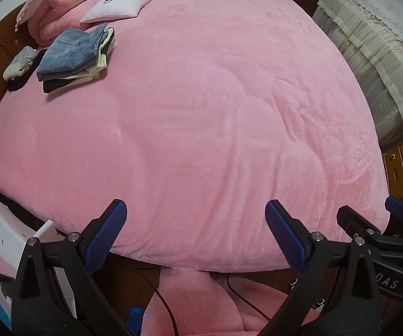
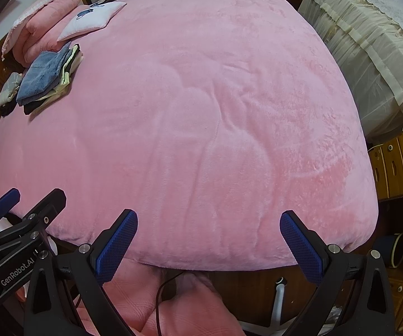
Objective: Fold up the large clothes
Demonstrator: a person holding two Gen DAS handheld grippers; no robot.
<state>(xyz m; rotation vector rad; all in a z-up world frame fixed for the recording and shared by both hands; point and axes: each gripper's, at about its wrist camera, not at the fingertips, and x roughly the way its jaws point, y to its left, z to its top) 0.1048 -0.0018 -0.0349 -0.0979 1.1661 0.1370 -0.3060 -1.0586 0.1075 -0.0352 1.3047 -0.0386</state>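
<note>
Pink plush bedcover (image 1: pixel 201 112) fills both views, spread over the bed with shallow creases across the middle and its near edge hanging just beyond my fingers. No garment lies open on it for folding.

Finding on the task's things: the clothes are in a folded pile (image 1: pixel 72 56) at the far left, denim on top, pale and dark layers beneath, well apart from both tools. Beside it, further left, a small grey bundle (image 1: pixel 19 63) rests on something dark. A folded pink quilt (image 1: pixel 61 5) and a white cushion (image 1: pixel 117 7) sit beyond.

My left gripper (image 1: pixel 196 232) is held at the near edge with its blue pads spread wide and nothing between them. My right gripper (image 2: pixel 208 240) stands the same, jaws apart, empty, just to the right of the other.

Judgement: I am between garments. To do the next step well I would lay the next piece flat on the bare middle, take two corners of one edge, one per tool, and keep the plush out of the pinch.

Containers: a wooden drawer unit (image 2: pixel 397 162) stands at the right, its drawers apparently shut, contents hidden. A dark round tub (image 2: pixel 394 247) sits on the floor near right; I cannot tell what it holds.
</note>
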